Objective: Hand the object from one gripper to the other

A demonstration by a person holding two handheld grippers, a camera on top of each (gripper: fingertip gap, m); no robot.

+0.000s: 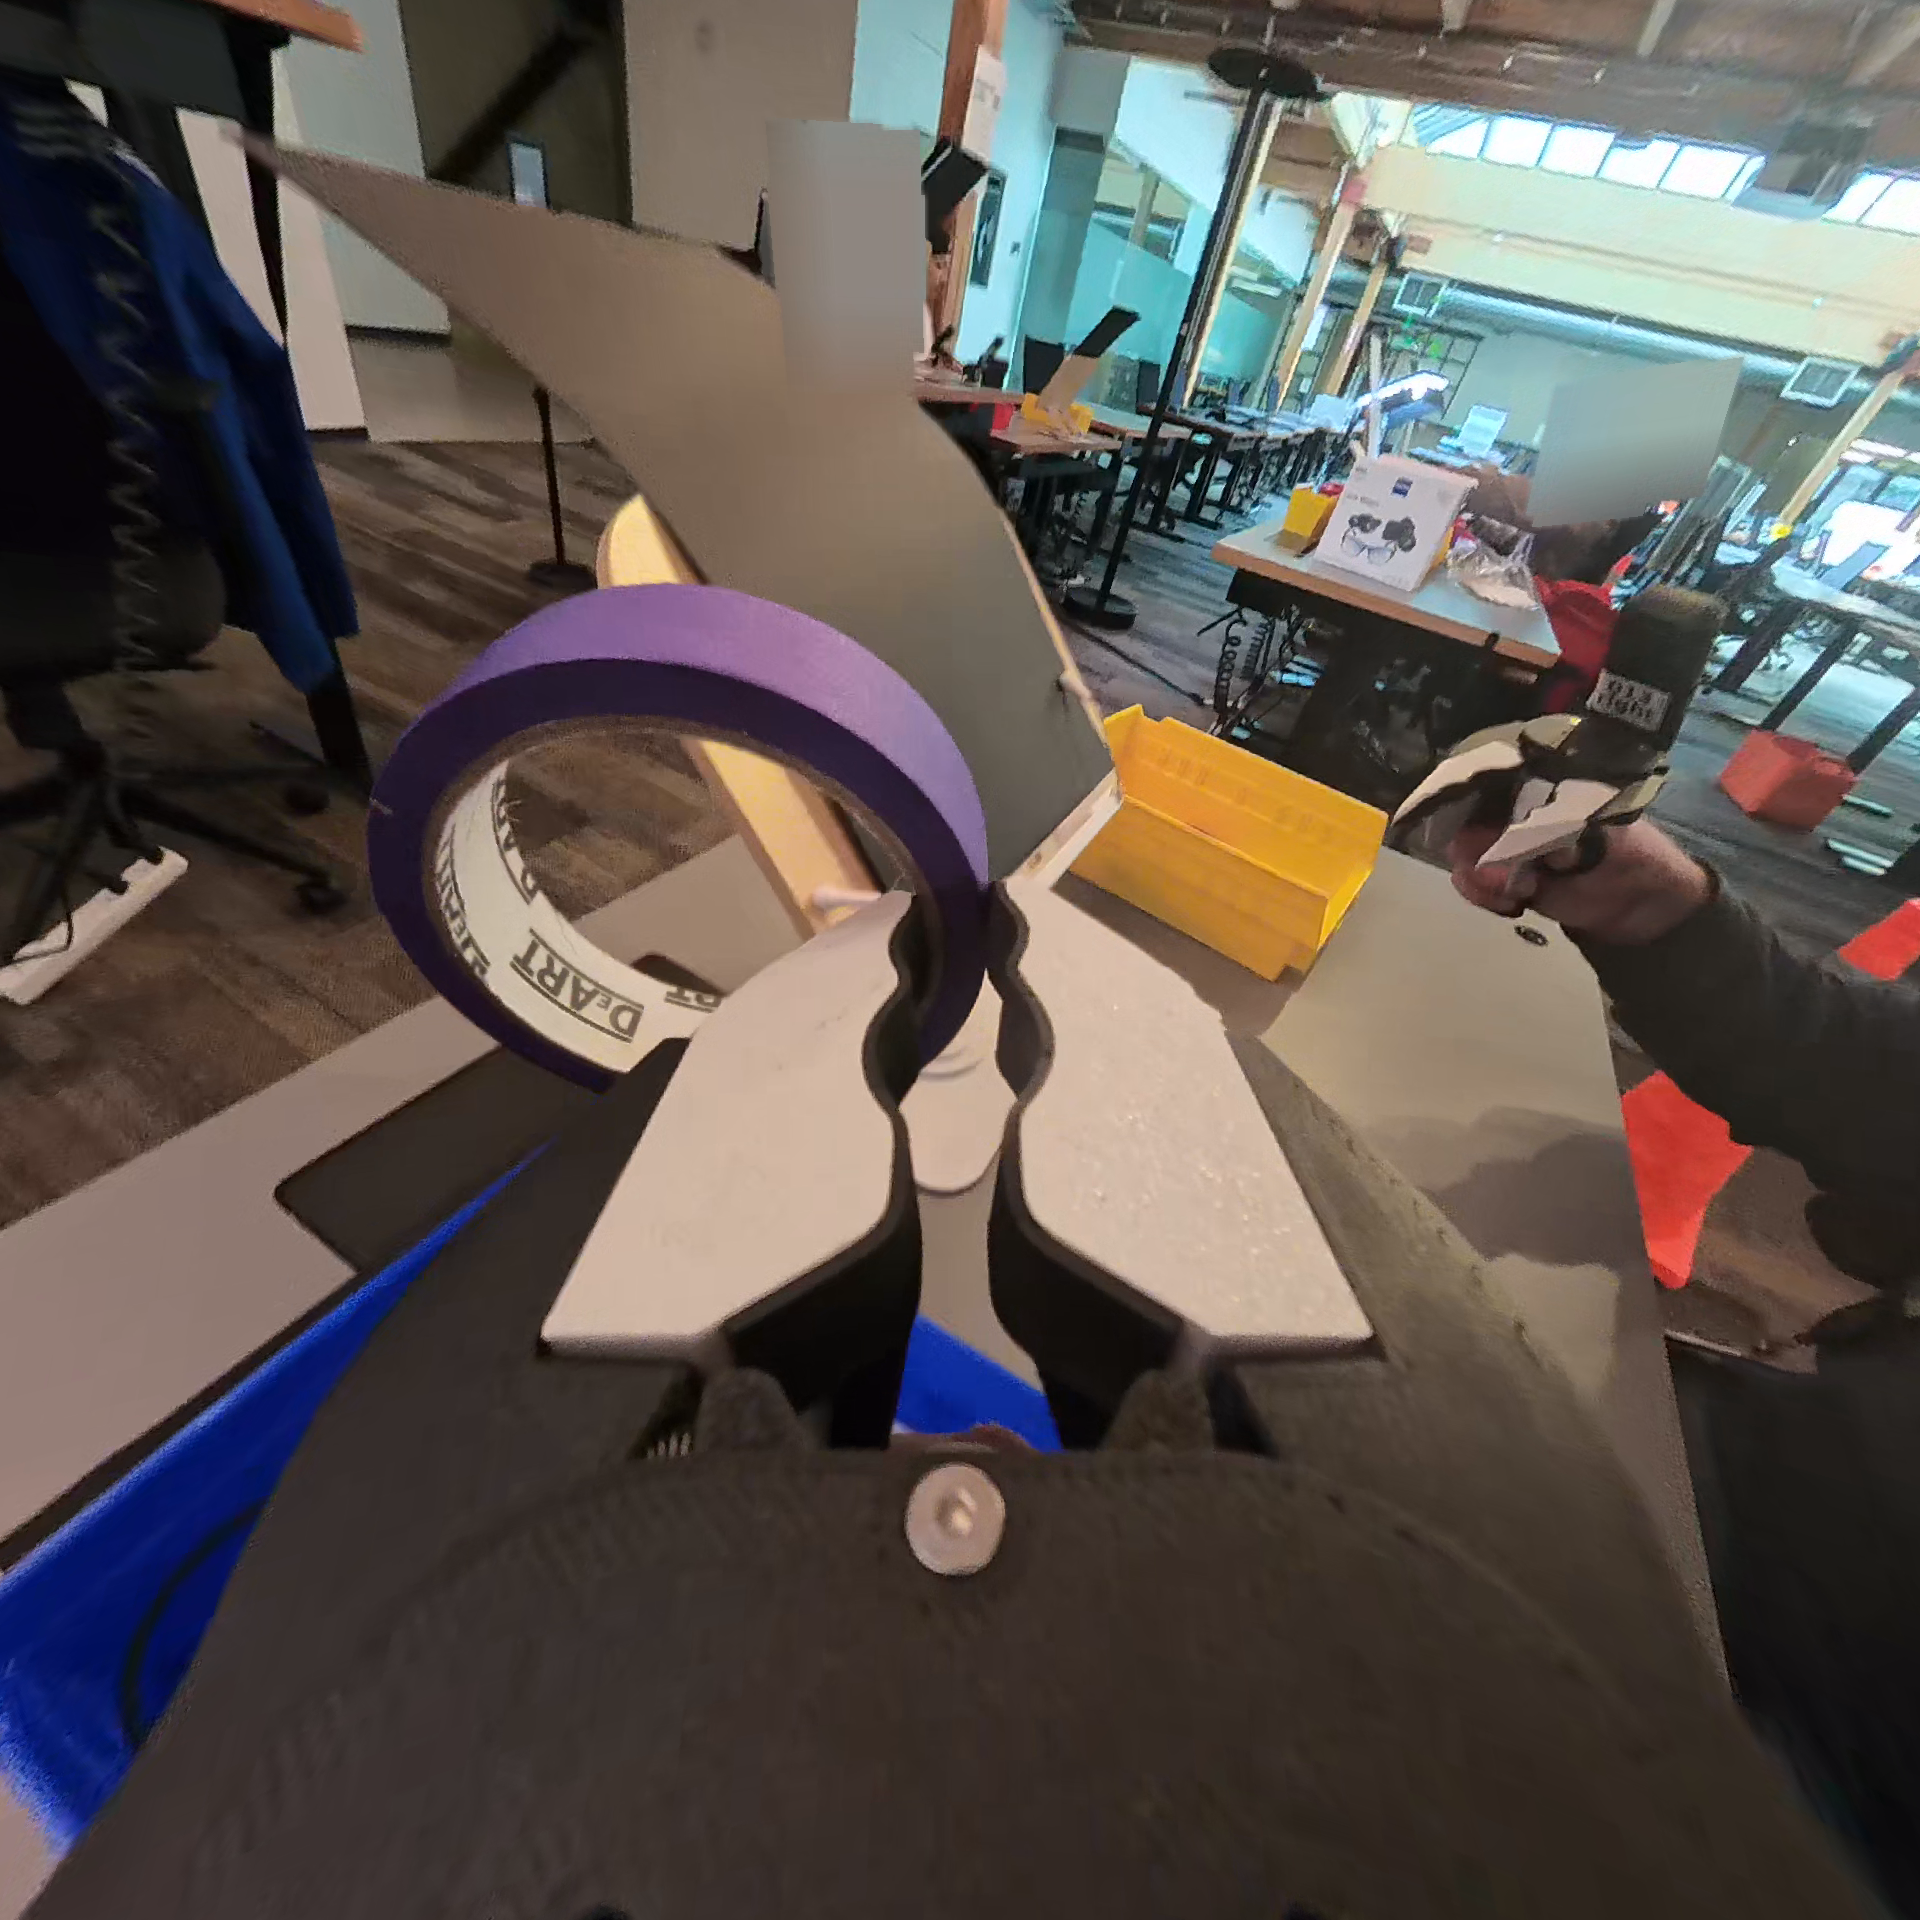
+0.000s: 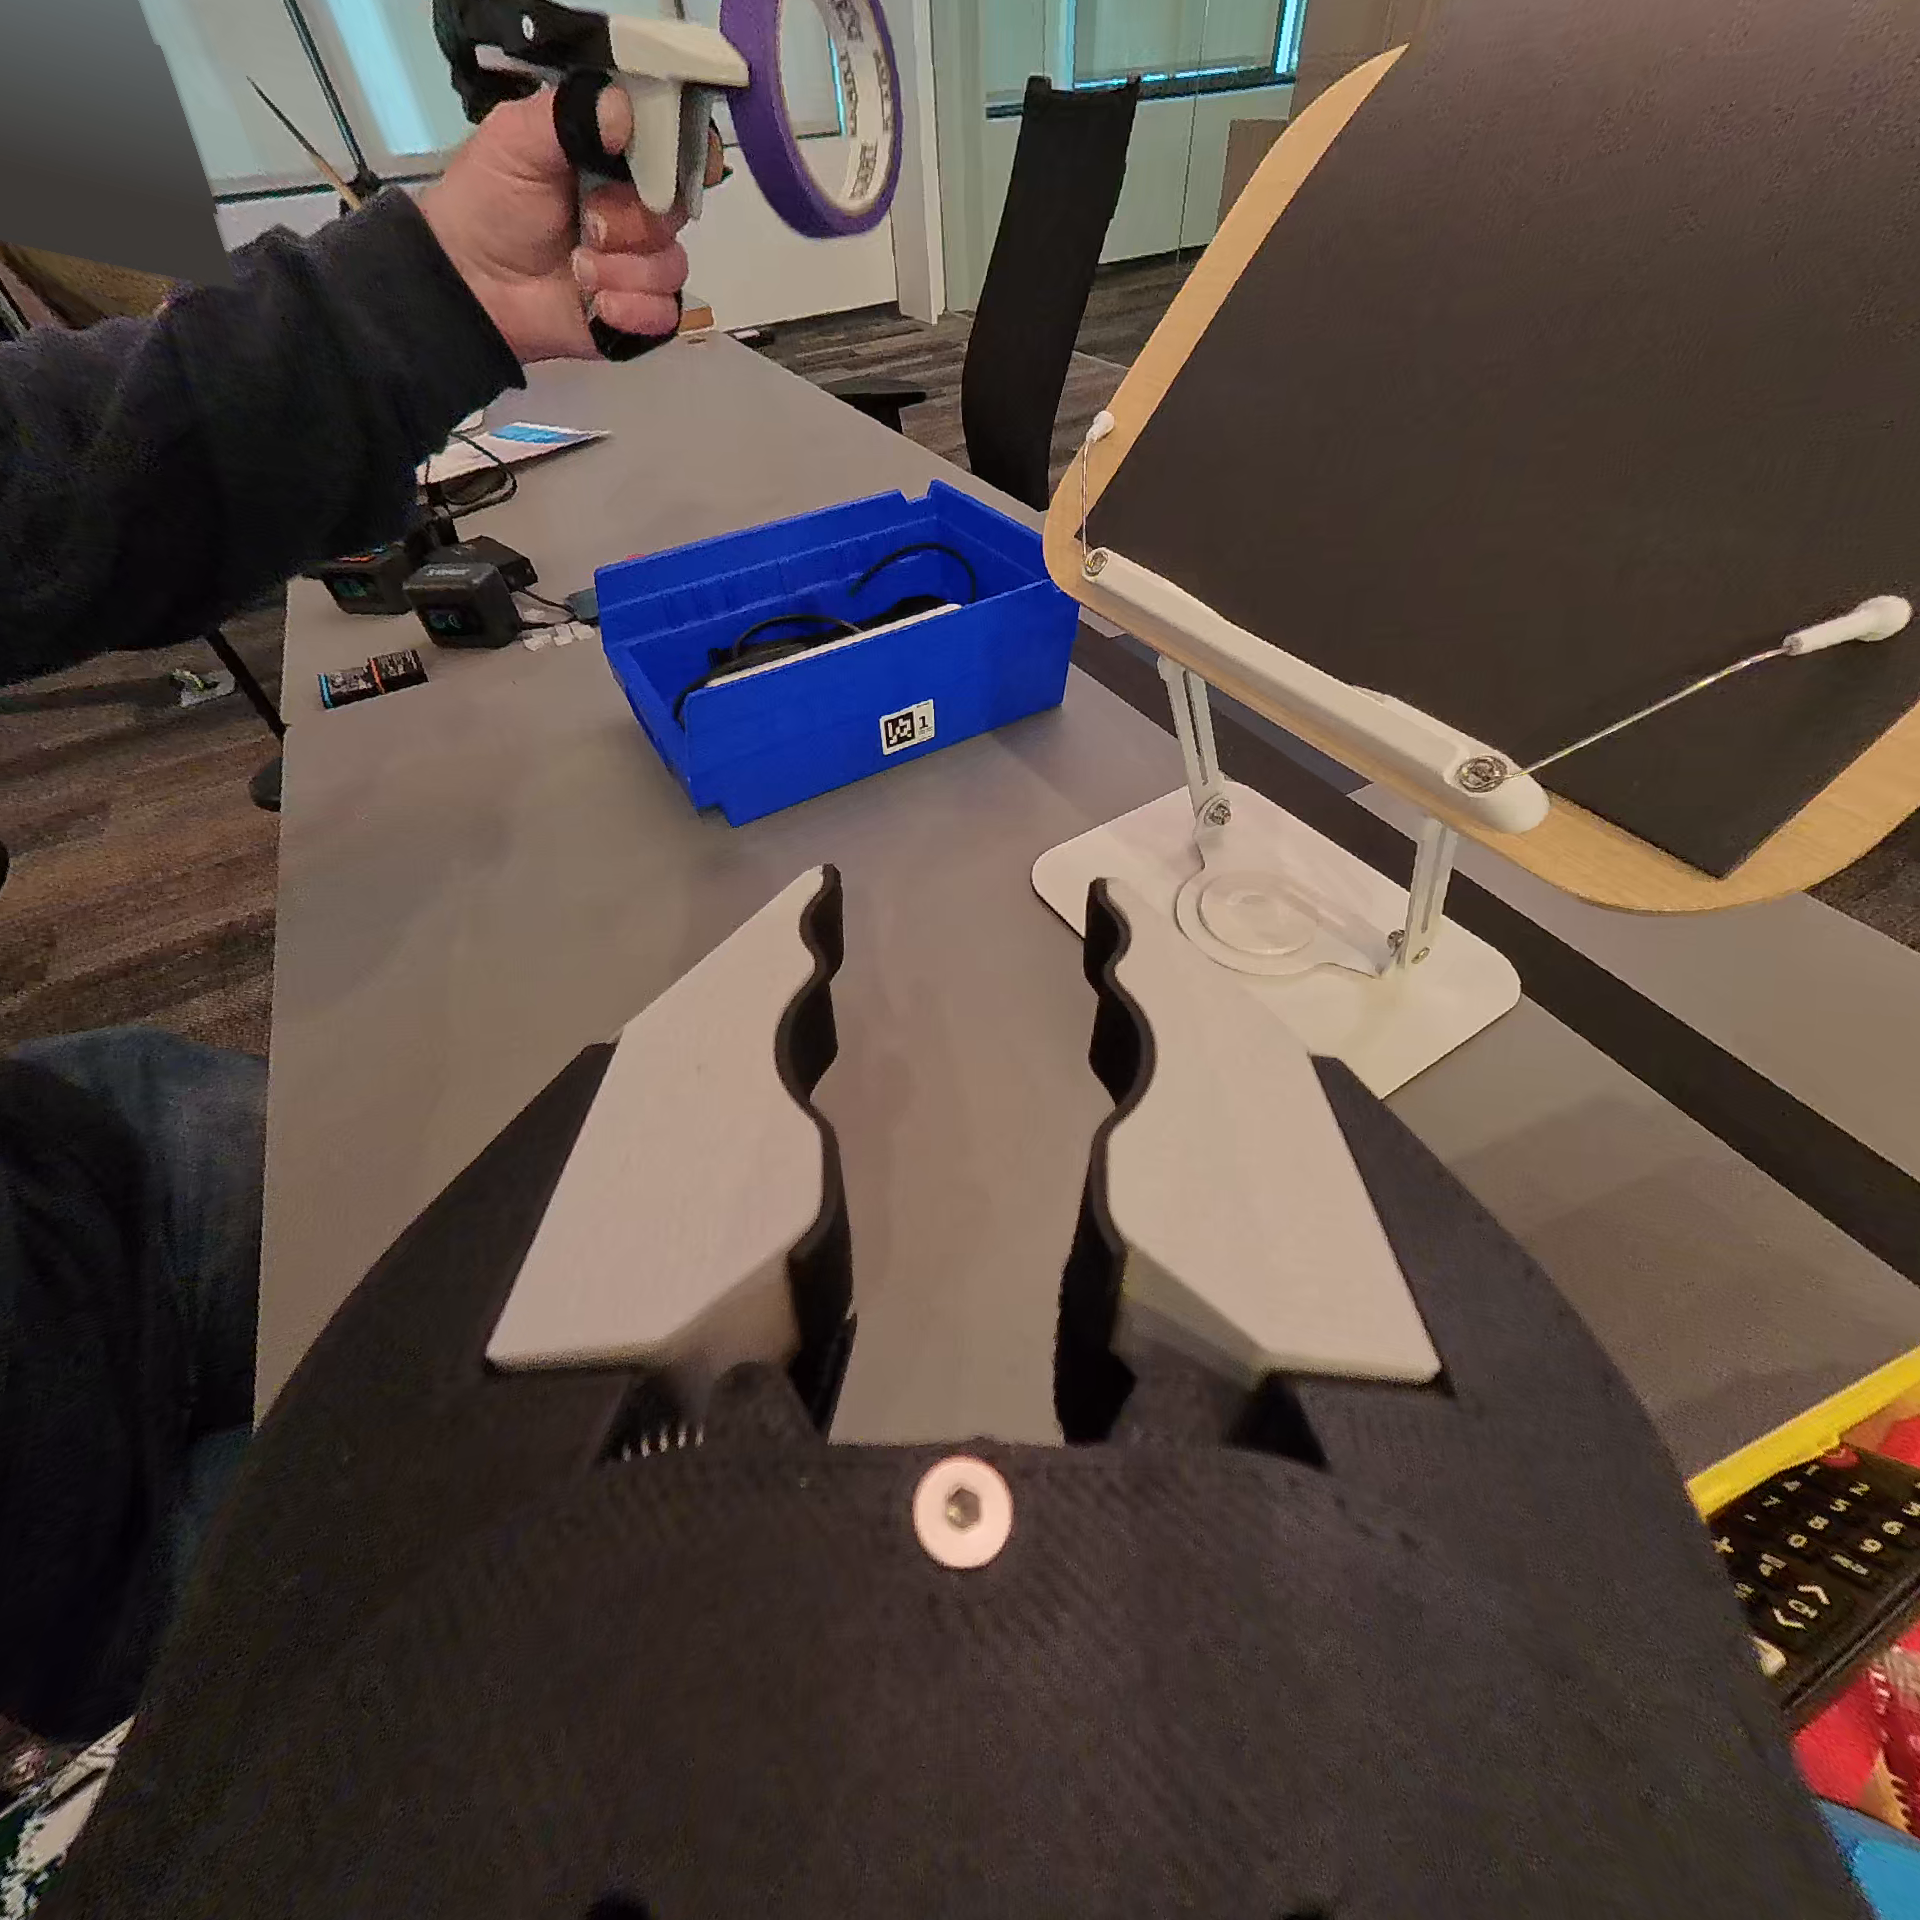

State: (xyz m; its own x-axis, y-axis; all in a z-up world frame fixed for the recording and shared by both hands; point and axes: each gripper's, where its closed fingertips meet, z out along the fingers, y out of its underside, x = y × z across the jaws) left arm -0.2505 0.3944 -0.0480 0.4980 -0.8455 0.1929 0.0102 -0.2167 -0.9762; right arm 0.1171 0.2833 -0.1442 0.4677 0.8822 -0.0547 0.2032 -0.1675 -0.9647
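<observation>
A roll of purple tape (image 1: 675, 810) with a white core is pinched by its rim in my left gripper (image 1: 951, 914), held up in the air above the grey table (image 1: 156, 1247). The roll also shows at the top of the right wrist view (image 2: 821, 125), in the left gripper that a hand (image 2: 551, 239) holds high. My right gripper (image 2: 961, 904) is open and empty, low over the grey table (image 2: 499, 914). It also shows at the right of the left wrist view (image 1: 1496, 800), held by a hand, well apart from the tape.
A blue bin (image 2: 831, 665) with cables stands on the table ahead of my right gripper. A tilted dark board on a white stand (image 2: 1351, 956) rises at the right. A yellow bin (image 1: 1226, 842) sits behind it. Small black devices (image 2: 447, 603) lie at the left. Spacing between my two grippers at the tips: around 40 cm.
</observation>
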